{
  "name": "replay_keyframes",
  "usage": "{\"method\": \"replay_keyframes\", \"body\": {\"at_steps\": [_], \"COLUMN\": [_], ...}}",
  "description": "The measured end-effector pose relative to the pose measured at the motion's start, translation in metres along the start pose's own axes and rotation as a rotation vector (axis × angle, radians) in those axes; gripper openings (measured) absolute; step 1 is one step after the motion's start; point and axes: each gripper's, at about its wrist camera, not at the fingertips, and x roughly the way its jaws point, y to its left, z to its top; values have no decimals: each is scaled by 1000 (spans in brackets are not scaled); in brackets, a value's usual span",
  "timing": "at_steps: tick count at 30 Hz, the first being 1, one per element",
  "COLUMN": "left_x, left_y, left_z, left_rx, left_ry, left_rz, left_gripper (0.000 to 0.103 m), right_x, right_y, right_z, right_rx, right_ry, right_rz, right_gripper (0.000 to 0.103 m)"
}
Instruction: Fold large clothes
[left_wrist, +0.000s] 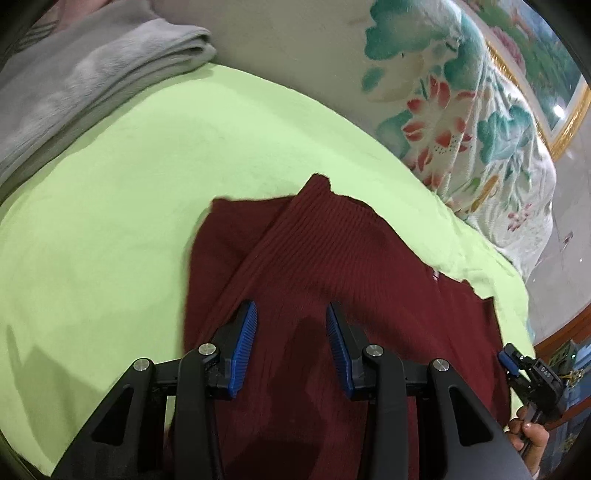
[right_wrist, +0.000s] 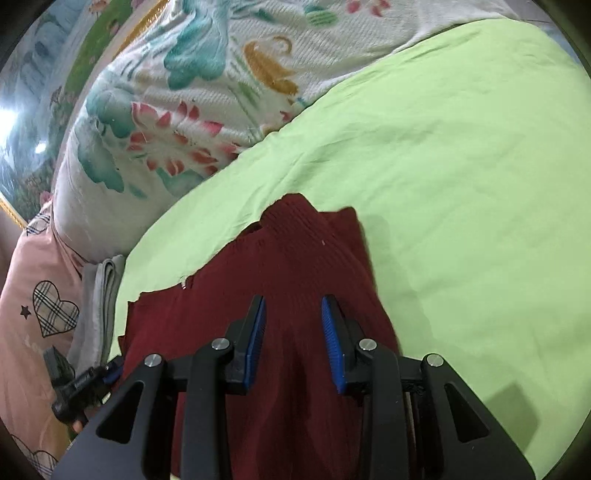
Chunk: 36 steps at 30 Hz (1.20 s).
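A dark red ribbed knit garment (left_wrist: 332, 280) lies on a light green bed sheet (left_wrist: 110, 221), with one sleeve folded across its body. My left gripper (left_wrist: 291, 317) is open just above the garment, nothing between its blue pads. In the right wrist view the same garment (right_wrist: 295, 266) lies on the sheet (right_wrist: 461, 184), and my right gripper (right_wrist: 293, 314) is open above it, holding nothing. The right gripper also shows at the right edge of the left wrist view (left_wrist: 517, 365), and the left gripper at the lower left of the right wrist view (right_wrist: 85, 387).
A folded grey blanket (left_wrist: 74, 85) lies at the far left of the bed. A white floral quilt (left_wrist: 461, 110) is bunched along the far side; it also shows in the right wrist view (right_wrist: 184, 110). A pink pillow with plaid hearts (right_wrist: 40, 314) lies beside it.
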Motion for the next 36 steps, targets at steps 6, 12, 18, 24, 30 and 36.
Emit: {"method": "replay_keyframes", "body": {"at_steps": [6,12,18,24,30,36], "left_x": [-58,-75,-64,-56,-51,-43], "left_y": [0,10,16,19,29,32], "left_z": [-50,-100,-123,-117,-105,-96], "left_rx": [-61,-133,-203,-257,-319,-337], "left_ry": [-46,24,43,33,34,18], "left_rz": [-91,-145,-169,-178,-192,-188], "left_gripper": [50,53,59,62,62,62], "right_x": [-24,-30,-21,9,53,88], "right_y": [19,43,81,125,153,150], "right_z": [-40,-77,-92,-94,-84,-97], "right_rx": [-17,-34,-115,-169,-197,-272], "right_ry": [17,56,90,115,110,114], "right_rz": [70,128,153,168,110,17], "right_gripper": [32,32,22,22,22,14]}}
